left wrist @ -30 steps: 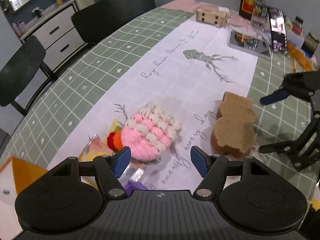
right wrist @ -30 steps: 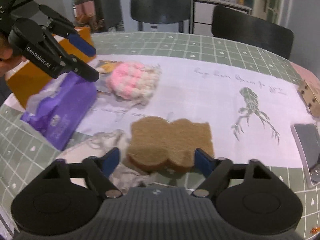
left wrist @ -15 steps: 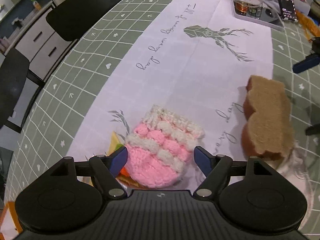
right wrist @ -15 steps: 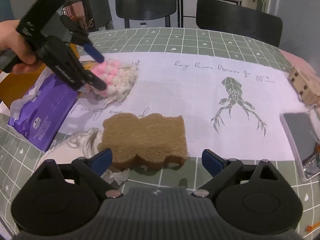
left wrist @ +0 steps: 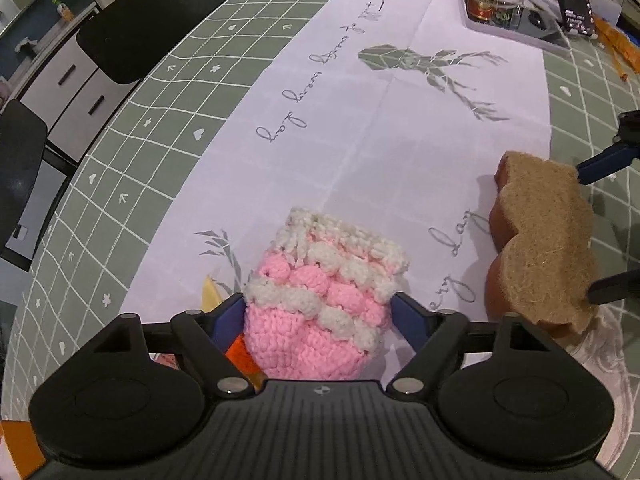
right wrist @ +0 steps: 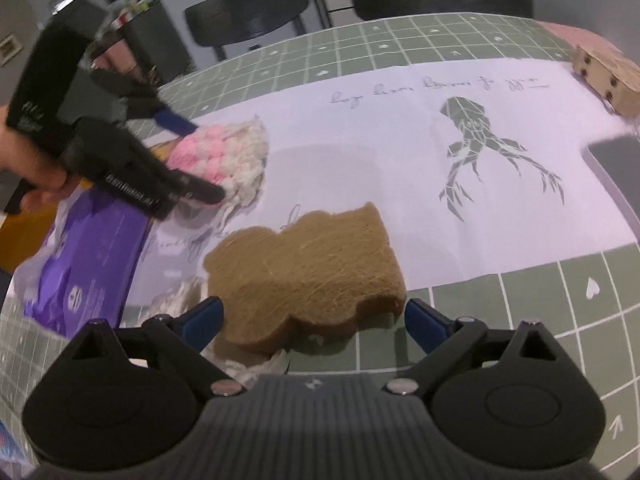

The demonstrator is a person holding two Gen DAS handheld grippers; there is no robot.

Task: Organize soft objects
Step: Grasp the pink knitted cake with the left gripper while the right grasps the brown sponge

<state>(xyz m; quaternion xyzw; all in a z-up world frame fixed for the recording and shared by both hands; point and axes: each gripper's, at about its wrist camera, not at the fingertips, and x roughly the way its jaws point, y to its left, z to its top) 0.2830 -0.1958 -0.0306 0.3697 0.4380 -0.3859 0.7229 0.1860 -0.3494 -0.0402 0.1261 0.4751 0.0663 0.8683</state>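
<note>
- While the left gripper (left wrist: 318, 314) stood wide with its fingers either side of it, the pink and cream knitted pouch (left wrist: 324, 300) lay on the white table runner (left wrist: 360, 152); whether the pads pressed the yarn could not be told.
- Bumpy rows of pink and cream yarn covered the pouch, with a fringed cream edge at its 12 o'clock end.
- At 3 o'clock of the pouch, well apart, lay a tan sponge (right wrist: 308, 268) with a wavy outline and a coarse fibrous top.
- The right gripper (right wrist: 314, 320) was spread wide, the sponge between its fingers and clear of both pads.
- A purple packet (right wrist: 88, 264) lay at 9 o'clock of the sponge, partly cut off.
- Something orange (left wrist: 240, 356) showed under the pouch, mostly hidden.
- A wooden box (right wrist: 608, 80) sat at the runner's far end; its contents were not visible.
</note>
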